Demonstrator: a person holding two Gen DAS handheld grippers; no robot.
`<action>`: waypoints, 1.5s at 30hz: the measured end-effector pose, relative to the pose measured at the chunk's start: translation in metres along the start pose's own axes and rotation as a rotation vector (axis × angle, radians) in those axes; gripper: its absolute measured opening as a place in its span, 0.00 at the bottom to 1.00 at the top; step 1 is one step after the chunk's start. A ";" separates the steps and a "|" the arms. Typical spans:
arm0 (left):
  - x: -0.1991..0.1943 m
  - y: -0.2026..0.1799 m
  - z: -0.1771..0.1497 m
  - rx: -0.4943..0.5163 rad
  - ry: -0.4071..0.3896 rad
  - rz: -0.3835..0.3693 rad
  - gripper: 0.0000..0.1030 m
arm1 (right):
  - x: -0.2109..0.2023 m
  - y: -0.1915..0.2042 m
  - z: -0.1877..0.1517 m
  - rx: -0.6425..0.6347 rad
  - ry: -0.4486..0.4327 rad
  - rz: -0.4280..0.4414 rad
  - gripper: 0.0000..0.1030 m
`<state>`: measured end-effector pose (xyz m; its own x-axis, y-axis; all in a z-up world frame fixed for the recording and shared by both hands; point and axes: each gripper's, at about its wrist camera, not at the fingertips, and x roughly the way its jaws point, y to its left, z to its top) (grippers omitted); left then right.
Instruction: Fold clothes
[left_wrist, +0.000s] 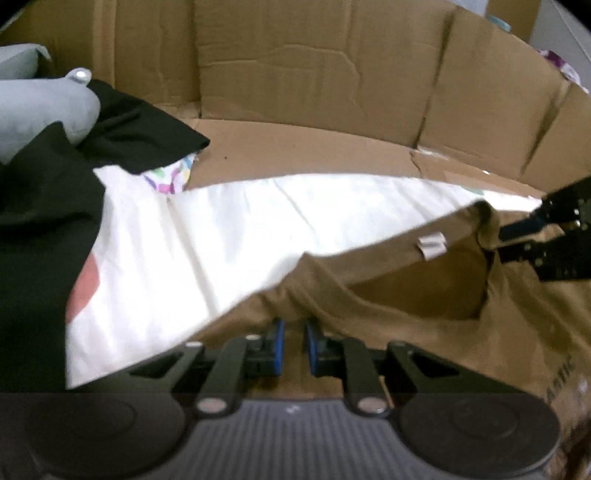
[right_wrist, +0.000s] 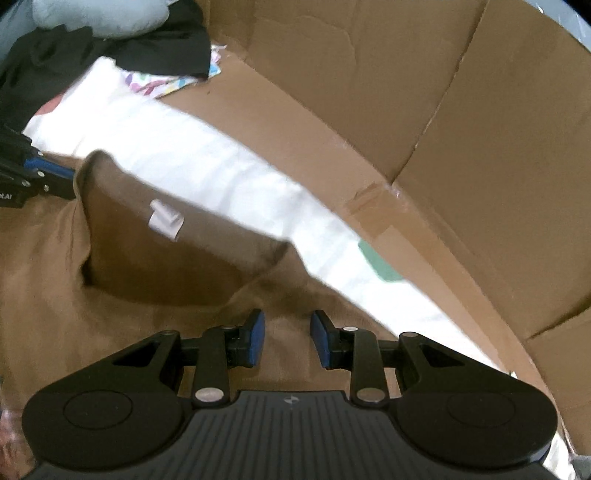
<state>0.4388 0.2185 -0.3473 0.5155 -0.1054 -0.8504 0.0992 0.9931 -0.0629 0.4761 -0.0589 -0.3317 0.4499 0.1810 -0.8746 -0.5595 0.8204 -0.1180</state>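
Inside a large cardboard box (left_wrist: 314, 74), garments cover most of the floor. Its creased brown walls rise behind the clothes in both wrist views, with torn tape along one corner seam.

Contents: a brown T-shirt (left_wrist: 406, 325) lies nearest both grippers, neck opening gaping, collar edge lifted. Under and beyond it spreads a white cloth (left_wrist: 221, 229), creased in long lines, with a pink patch at one end and a green patch showing in the right wrist view. At the far left sits a heap: black garment (left_wrist: 140, 129), pale grey-blue soft item (left_wrist: 44, 107) on top, and a white piece with multicoloured print (left_wrist: 173, 175) poking out beneath.

Labels: a small white neck tag (left_wrist: 430, 247) is sewn inside the T-shirt collar; its text is too blurred to read. Pale lettering runs along the shirt at the left view's right edge, not legible.

Left gripper (left_wrist: 293, 347): blue pads close together with a narrow gap, brown fabric bunched at the tips; whether it pinches the cloth cannot be told.

Right gripper (right_wrist: 287, 338): fingers parted wide, hovering over the brown fabric just below the neckline, holding nothing in its own view.
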 end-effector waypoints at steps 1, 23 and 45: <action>0.004 0.001 0.003 -0.018 -0.003 -0.001 0.14 | 0.002 -0.002 0.003 0.021 -0.005 -0.001 0.35; -0.070 -0.029 -0.040 0.015 -0.056 0.005 0.30 | -0.056 0.051 -0.033 0.040 -0.050 0.085 0.51; -0.114 -0.056 -0.130 -0.120 -0.071 0.123 0.45 | -0.053 0.082 0.001 0.138 -0.103 0.018 0.50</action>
<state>0.2637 0.1821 -0.3146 0.5768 0.0176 -0.8167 -0.0681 0.9973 -0.0266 0.4071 -0.0013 -0.2945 0.5140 0.2451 -0.8221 -0.4701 0.8821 -0.0310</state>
